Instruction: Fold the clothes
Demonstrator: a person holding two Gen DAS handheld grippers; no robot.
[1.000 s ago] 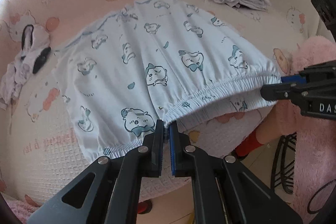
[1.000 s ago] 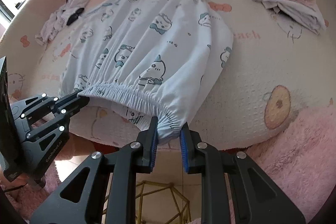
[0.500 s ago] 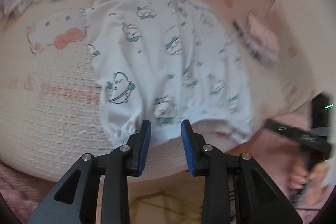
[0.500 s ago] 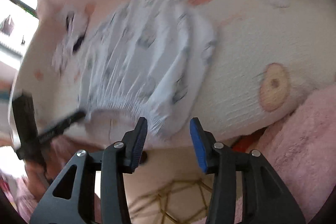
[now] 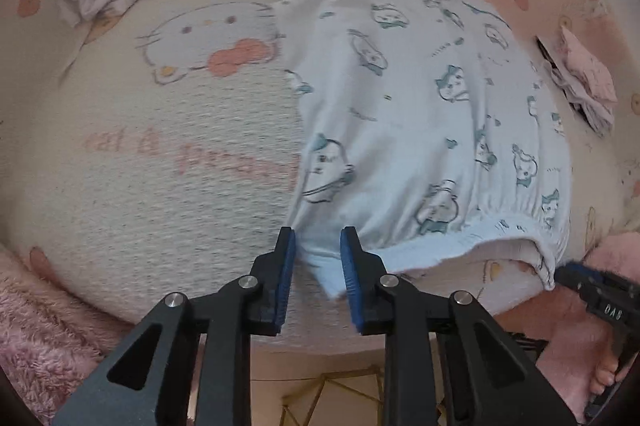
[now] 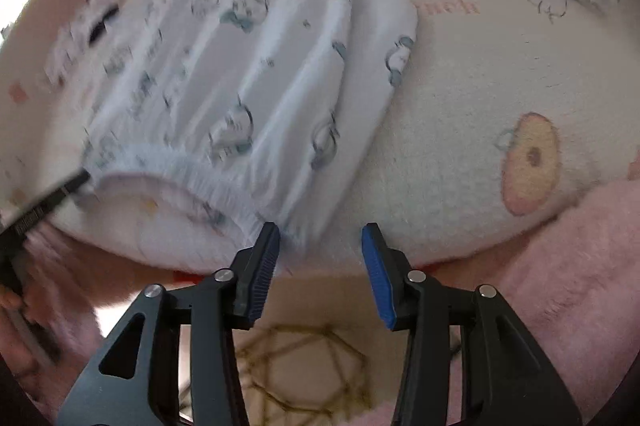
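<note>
The shorts [image 5: 404,130] lie flat on the bed [image 5: 168,154]. Your left gripper [image 5: 317,262] is closing, the waistband corner loose between its fingers. Your right gripper [image 6: 320,258] is open beside the waistband, holding nothing.

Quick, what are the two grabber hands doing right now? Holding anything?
Left gripper: closing, a corner of the pale blue garment between its jaws, not pinched yet.
Right gripper: open, holding nothing; the garment's waistband lies just by its left finger.

Soft, dim-ish daylight, w/ window glare at top left of right view. Right view motion-blurred, esp. left side; left sharper. Heavy fisheye bend + dark vignette at edges.
</note>
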